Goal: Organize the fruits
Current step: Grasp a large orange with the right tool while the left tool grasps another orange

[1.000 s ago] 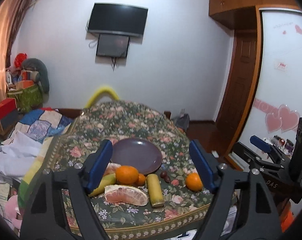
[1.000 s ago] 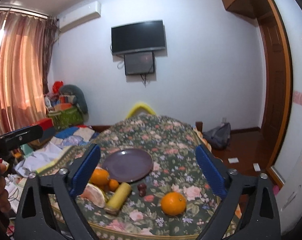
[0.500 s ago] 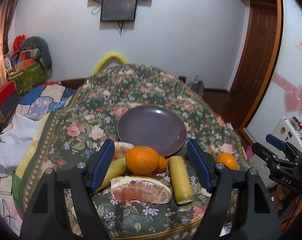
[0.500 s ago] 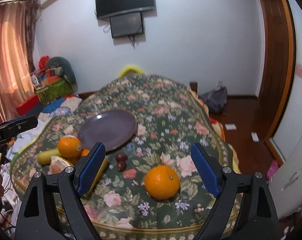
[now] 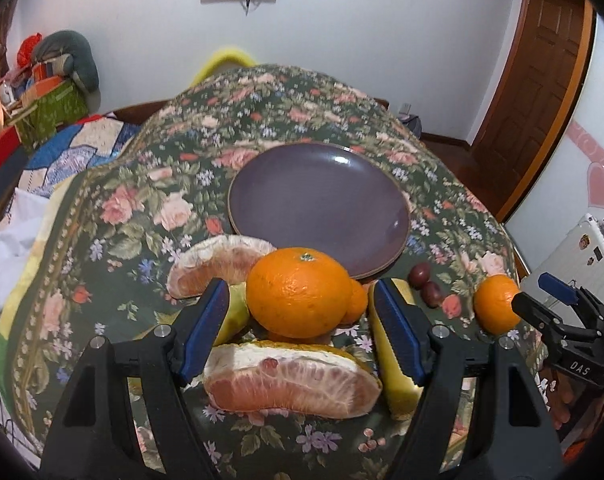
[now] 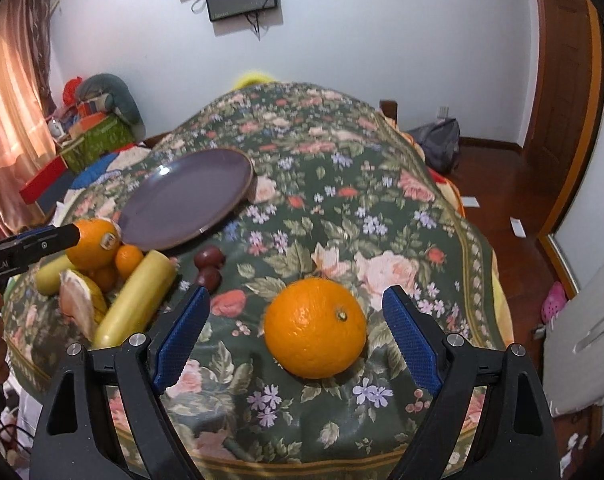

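A purple plate (image 5: 317, 204) lies empty on the floral cloth; it also shows in the right wrist view (image 6: 190, 200). In front of it is a fruit pile: a large orange (image 5: 300, 292), pomelo wedges (image 5: 290, 380), yellow fruits (image 5: 395, 384) and small oranges. My left gripper (image 5: 302, 328) is open, its blue pads either side of the large orange, just short of it. A lone orange (image 6: 315, 328) lies to the right. My right gripper (image 6: 296, 336) is open around it, not touching. Two dark small fruits (image 6: 209, 266) lie between the pile and the lone orange.
The floral-covered table (image 6: 341, 184) drops off at its near edge. A bed with a quilt (image 5: 74, 148) and boxes is at left. A wooden door (image 5: 537, 92) and floor are at right. A white appliance (image 6: 585, 336) stands close on the right.
Both grippers have moved forward and down toward the table. The left one now frames the large orange, the right one frames the lone orange. Both stay open.
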`<state>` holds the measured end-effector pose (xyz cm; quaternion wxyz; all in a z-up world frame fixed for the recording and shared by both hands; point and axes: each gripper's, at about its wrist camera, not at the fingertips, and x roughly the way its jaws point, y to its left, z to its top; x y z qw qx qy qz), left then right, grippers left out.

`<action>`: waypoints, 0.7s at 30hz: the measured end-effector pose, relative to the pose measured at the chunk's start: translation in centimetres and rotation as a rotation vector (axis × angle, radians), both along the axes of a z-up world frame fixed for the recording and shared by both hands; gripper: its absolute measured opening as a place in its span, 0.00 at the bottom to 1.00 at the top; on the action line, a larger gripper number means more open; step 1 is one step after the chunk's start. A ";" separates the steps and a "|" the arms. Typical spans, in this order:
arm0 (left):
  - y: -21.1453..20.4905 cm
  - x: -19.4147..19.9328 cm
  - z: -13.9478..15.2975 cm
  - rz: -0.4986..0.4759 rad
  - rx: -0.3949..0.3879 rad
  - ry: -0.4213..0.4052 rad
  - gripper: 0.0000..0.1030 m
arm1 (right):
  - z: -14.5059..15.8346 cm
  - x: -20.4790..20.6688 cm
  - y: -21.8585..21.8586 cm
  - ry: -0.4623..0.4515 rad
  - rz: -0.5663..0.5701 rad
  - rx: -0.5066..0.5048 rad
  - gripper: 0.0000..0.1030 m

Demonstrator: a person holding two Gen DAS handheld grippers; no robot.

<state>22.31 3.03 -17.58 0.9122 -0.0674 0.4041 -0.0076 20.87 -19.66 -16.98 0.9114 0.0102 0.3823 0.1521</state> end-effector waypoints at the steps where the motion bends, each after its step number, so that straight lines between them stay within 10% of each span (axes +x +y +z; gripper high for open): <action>1: 0.1 0.2 -0.3 0.000 -0.001 0.005 0.73 | -0.4 0.2 0.1 0.011 -0.001 -0.005 0.84; 21: -1.0 2.6 -3.2 -0.024 0.058 0.024 0.72 | -4.3 2.0 -0.4 0.121 0.008 0.037 0.83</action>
